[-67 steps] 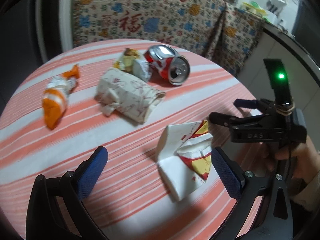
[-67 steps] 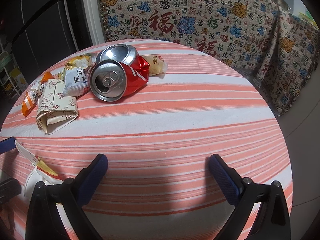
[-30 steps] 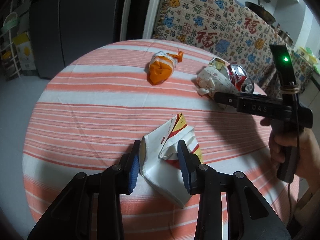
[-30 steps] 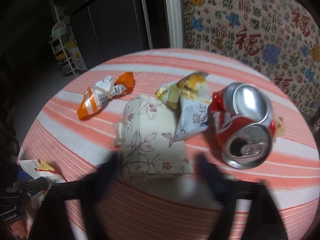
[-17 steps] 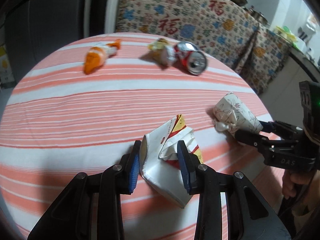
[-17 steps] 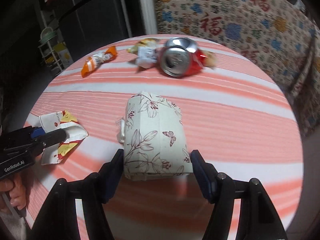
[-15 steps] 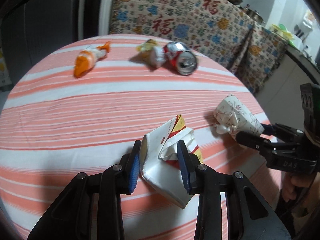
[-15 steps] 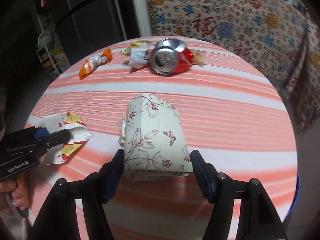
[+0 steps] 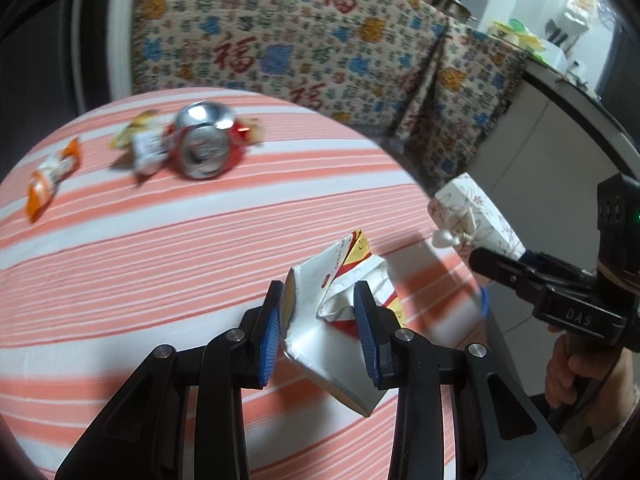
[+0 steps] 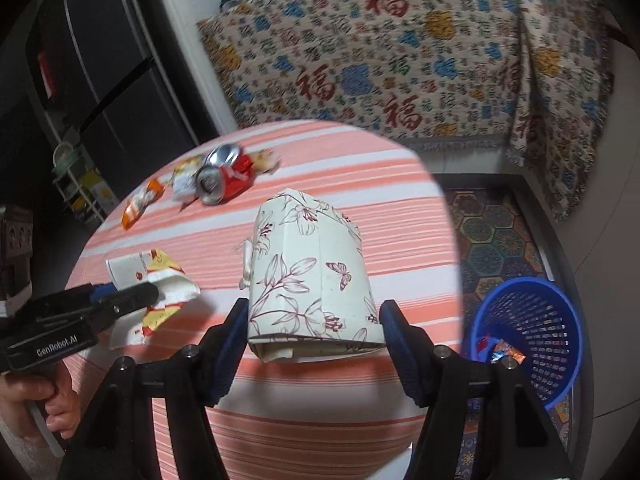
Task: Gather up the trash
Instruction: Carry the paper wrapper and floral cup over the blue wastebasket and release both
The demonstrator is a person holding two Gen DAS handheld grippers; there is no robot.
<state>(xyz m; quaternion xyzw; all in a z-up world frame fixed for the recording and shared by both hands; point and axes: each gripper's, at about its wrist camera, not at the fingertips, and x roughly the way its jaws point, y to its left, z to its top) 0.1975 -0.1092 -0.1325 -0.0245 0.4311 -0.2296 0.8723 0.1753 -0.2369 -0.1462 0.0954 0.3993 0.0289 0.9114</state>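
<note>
In the left wrist view, the left gripper (image 9: 320,326) has its blue-padded fingers clamped on a crumpled white, red and yellow paper wrapper (image 9: 332,320), held above the round table with the orange-and-white striped cloth (image 9: 160,248). In the right wrist view, the right gripper (image 10: 314,338) pinches a flattened cream carton with floral print (image 10: 308,276), raised over the table edge beside a blue mesh plastic wastebasket (image 10: 528,332) on the floor; a crushed red soda can (image 10: 224,174) lies across the table.

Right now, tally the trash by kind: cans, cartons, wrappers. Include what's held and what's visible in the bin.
Cans: 1, crushed can
Cartons: 2, floral carton in right gripper, white carton in left gripper
Wrappers: 3, orange wrapper, yellow wrapper, bin wrapper in bin
Total: 6
</note>
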